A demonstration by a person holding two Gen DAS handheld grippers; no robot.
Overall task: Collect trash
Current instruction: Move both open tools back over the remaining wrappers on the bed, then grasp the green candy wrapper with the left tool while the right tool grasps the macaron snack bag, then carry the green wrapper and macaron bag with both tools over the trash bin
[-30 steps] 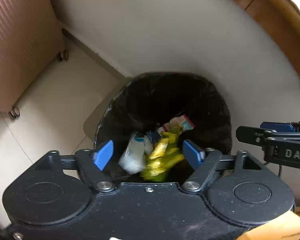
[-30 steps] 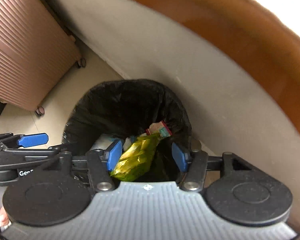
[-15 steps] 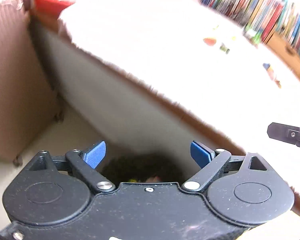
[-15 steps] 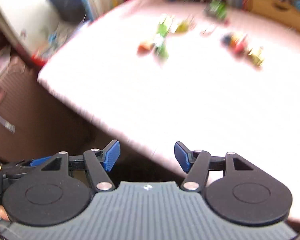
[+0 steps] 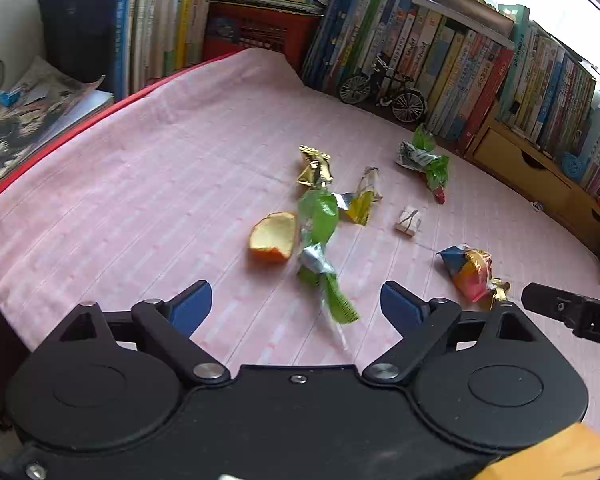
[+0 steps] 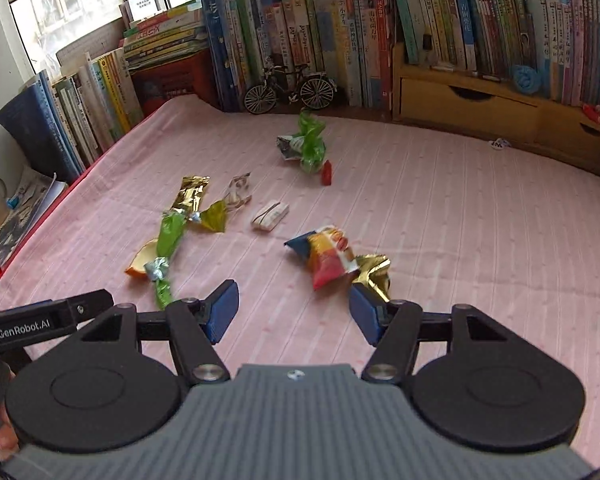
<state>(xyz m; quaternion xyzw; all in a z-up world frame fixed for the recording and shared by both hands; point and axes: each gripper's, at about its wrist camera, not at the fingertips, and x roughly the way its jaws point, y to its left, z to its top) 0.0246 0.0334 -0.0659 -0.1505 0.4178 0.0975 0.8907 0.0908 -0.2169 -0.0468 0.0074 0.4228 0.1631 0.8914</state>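
**Grippers Empty Above Littered Cloth**

Fingers of the left gripper (image 5: 296,306) stand wide apart, and the jaws are closing slightly with nothing between the blue pads (image 5: 192,306). The pads touch nothing; only the pink cloth (image 5: 140,184) shows in the gap, with the tail of the green wrapper (image 5: 320,240) lying at 12 o'clock just beyond it.

Fingers of the right gripper (image 6: 294,312) are released and moderately spread, gripping nothing. The gold foil scrap (image 6: 374,270) lies close to the right pad (image 6: 366,316) at 1 o'clock; contact cannot be confirmed.

Trash positions, left wrist view:
- Orange peel (image 5: 274,236), touching the green wrapper on its 9 o'clock side.
- Gold wrapper (image 5: 314,166), at 12 o'clock of the green wrapper.
- Yellow wrapper (image 5: 362,196), just beside it at 2 o'clock.
- Small folded packet (image 5: 409,222), apart, at 3 o'clock.
- Multicoloured snack bag (image 5: 466,270), beside the gold foil scrap.
- Green crumpled bag (image 5: 424,160), farthest, near the model bicycle (image 5: 382,88) and the books (image 5: 460,68).
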